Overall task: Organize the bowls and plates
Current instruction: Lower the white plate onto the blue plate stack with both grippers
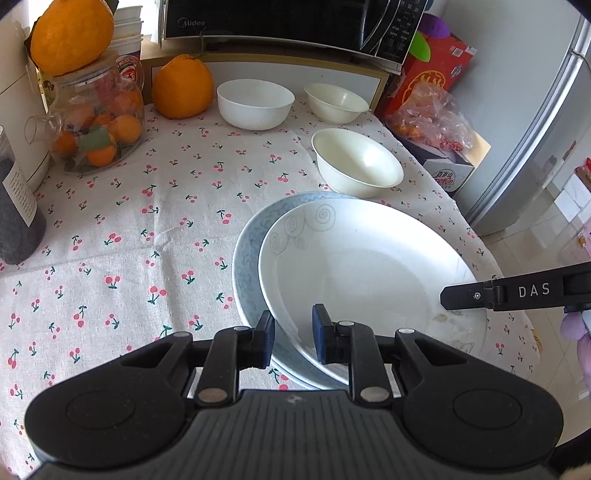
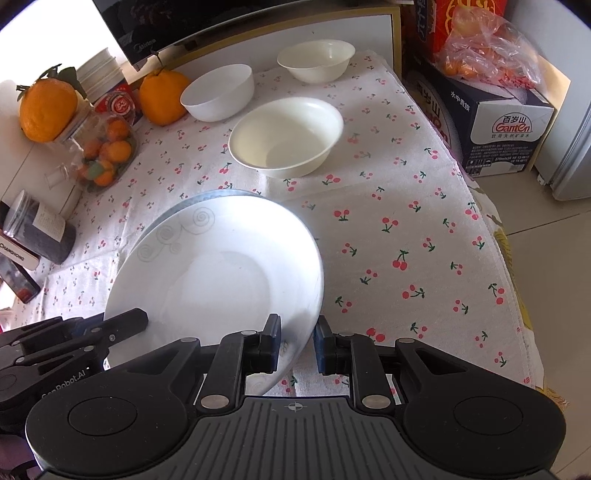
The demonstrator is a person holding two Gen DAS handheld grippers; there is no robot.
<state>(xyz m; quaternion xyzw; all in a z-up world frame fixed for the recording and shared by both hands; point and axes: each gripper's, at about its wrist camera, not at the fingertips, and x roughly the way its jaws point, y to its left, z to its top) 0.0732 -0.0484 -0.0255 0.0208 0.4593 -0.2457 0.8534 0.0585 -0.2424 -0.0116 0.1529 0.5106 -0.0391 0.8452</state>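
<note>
A white plate with grey swirls [image 1: 369, 266] [image 2: 221, 280] lies on a blue-rimmed plate [image 1: 247, 258] [image 2: 218, 194] on the cherry-print cloth. My left gripper [image 1: 293, 338] straddles the near rim of both plates, jaws a little apart. My right gripper [image 2: 297, 341] straddles the white plate's right rim, jaws a little apart; one of its fingers [image 1: 465, 295] shows in the left wrist view. The left gripper [image 2: 122, 326] shows in the right wrist view. Three white bowls stand behind: a cream one [image 1: 356, 162] [image 2: 288, 136], one [image 1: 255, 103] [image 2: 218, 92] and one [image 1: 336, 101] [image 2: 316, 61].
A jar of small oranges [image 1: 96, 125] [image 2: 105, 155] with an orange on top, another orange [image 1: 183, 86] [image 2: 162, 98], a dark jar [image 1: 16, 221] [image 2: 40, 232] and a microwave [image 1: 288, 22] stand at the back and left. Boxes [image 2: 495, 122] and a fridge [image 1: 535, 147] are right of the table edge.
</note>
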